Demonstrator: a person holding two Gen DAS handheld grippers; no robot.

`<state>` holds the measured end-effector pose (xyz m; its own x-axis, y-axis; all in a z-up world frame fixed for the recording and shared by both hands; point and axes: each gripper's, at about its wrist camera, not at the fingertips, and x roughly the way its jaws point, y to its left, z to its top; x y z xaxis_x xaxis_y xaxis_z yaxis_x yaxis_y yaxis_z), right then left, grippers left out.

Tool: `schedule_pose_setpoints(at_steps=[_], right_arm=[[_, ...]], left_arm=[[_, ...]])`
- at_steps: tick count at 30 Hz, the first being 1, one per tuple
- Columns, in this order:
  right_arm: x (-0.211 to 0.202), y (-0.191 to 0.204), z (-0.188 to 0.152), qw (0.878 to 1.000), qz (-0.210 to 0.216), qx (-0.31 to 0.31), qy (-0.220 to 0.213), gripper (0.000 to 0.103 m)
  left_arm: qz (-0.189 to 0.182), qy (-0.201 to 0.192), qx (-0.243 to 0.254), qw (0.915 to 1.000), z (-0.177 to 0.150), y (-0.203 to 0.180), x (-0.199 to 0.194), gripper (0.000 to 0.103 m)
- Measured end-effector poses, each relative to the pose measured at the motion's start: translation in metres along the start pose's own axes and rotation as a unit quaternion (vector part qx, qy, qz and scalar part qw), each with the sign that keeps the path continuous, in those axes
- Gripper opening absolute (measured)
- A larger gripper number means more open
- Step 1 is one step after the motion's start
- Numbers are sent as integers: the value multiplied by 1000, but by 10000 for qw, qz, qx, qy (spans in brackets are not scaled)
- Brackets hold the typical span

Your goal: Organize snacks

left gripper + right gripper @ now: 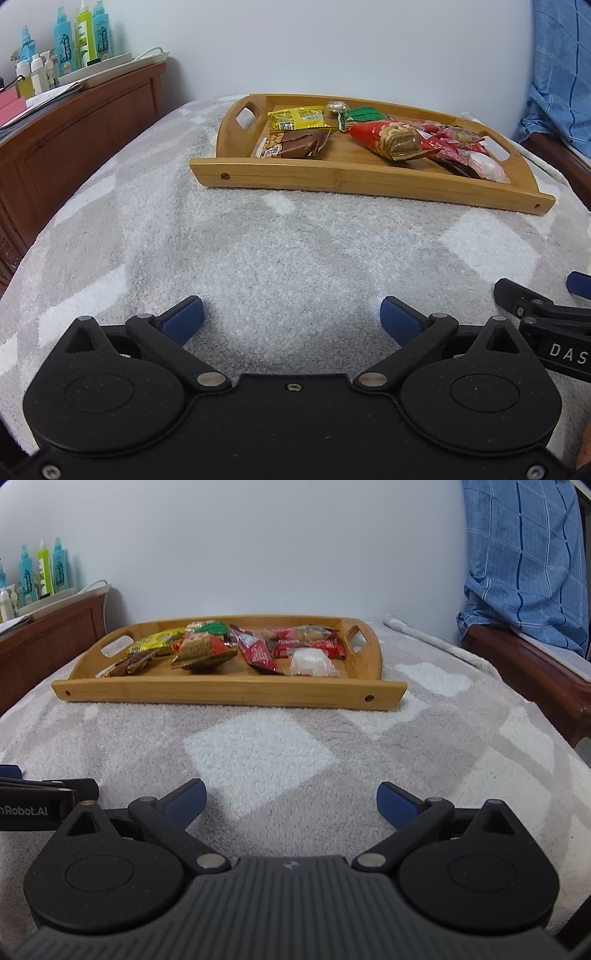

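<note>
A wooden tray with cut-out handles rests on the grey-white towel ahead of both grippers. In it lie several snack packets: a yellow one, a brown one, a green one, a large red peanut bag, smaller red packets and a white wrapped piece. My left gripper stands open over bare towel, well short of the tray. My right gripper is open too, nothing between its fingers.
A towel covers the surface. A brown wooden cabinet at the left carries bottles and a white dish. A wooden rail with blue checked cloth stands at the right. The wall is close behind the tray.
</note>
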<state>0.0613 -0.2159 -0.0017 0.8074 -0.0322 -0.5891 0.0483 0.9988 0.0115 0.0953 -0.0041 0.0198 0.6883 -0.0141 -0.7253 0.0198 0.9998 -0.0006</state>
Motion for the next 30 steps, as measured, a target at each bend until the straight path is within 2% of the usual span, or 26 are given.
schedule_pose_setpoints(at_steps=[30], right_arm=[[4, 1, -3, 10000, -3, -89, 40, 103]], left_arm=[[-14, -25, -14, 10000, -1, 1, 3, 103]])
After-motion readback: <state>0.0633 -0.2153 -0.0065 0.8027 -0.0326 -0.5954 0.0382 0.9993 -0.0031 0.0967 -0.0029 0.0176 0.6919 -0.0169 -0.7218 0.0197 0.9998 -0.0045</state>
